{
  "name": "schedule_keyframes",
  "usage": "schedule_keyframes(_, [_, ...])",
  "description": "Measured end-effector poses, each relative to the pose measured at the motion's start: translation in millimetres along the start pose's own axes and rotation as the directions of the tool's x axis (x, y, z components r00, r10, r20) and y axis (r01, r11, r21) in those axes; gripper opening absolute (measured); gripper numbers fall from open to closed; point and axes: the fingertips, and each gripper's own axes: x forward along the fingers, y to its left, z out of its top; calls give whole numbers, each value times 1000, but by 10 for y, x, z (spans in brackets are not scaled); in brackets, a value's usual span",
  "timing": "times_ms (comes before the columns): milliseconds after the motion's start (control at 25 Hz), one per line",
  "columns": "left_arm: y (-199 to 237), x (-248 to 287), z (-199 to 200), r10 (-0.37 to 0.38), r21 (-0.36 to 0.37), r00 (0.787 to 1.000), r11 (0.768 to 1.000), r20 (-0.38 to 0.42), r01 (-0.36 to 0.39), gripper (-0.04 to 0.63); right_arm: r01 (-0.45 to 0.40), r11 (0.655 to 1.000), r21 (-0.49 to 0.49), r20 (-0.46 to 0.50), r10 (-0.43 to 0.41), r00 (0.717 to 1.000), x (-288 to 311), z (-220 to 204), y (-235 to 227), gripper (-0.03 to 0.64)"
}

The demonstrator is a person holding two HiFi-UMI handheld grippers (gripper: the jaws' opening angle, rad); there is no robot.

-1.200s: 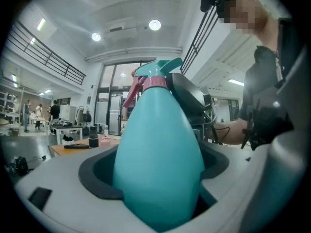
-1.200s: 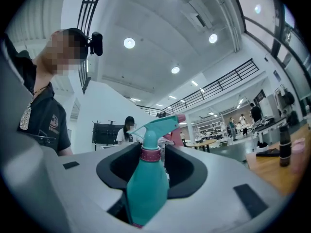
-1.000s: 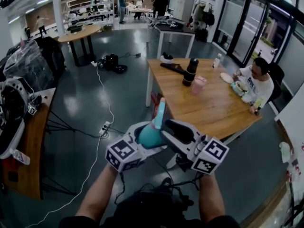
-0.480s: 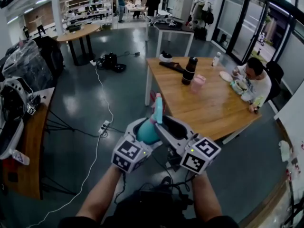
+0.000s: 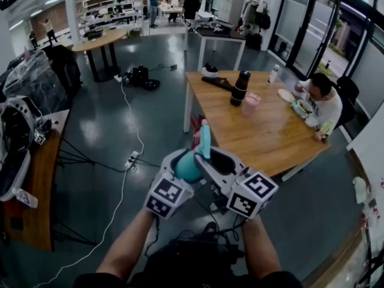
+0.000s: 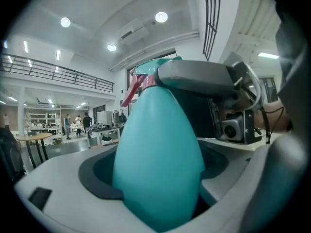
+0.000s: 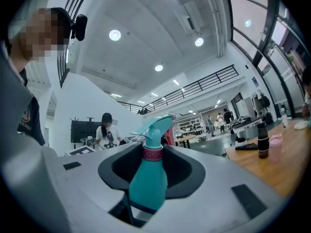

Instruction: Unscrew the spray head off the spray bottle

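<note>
The spray bottle (image 5: 188,168) sits in the air in front of you, above the floor and just short of the wooden table (image 5: 273,134). Its long axis runs near upright, leaning away from you, with the spray head (image 5: 204,141) at the top. In the right gripper view the nozzle points left. Your left gripper (image 6: 158,188) is clamped on the teal body, which fills the space between its jaws. Your right gripper (image 7: 151,178) comes in from the opposite side at neck height. Its jaws are closing, with the pink collar (image 7: 153,153) and neck between them, and a gap still shows on both sides. Both your forearms (image 5: 127,245) reach forward and converge, so the two marker cubes (image 5: 170,197) sit close together.
</note>
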Motion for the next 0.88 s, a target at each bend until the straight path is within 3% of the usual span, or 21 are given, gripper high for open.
schedule_keyframes(240, [-122, -10, 10, -110, -1, 994, 994, 12, 110, 437, -88, 996, -10, -15, 88, 996, -58, -9, 32, 137])
schedule_keyframes(440, [-297, -98, 21, -240, 3, 971, 971, 10, 240, 437, -195, 981, -25, -41, 194, 980, -150, -12, 145, 137])
schedule_keyframes(600, [-425, -171, 23, -347, -8, 938, 938, 9, 347, 437, -280, 960, -20, -51, 279, 959, -202, -21, 214, 137])
schedule_keyframes(760, [-553, -253, 52, -452, -27, 892, 891, 18, 453, 437, -371, 929, -10, -39, 370, 928, -253, 1, 286, 137])
schedule_keyframes(880, [-601, -269, 64, -489, -32, 872, 871, 27, 490, 437, -404, 915, 0, -30, 404, 914, -280, 3, 298, 137])
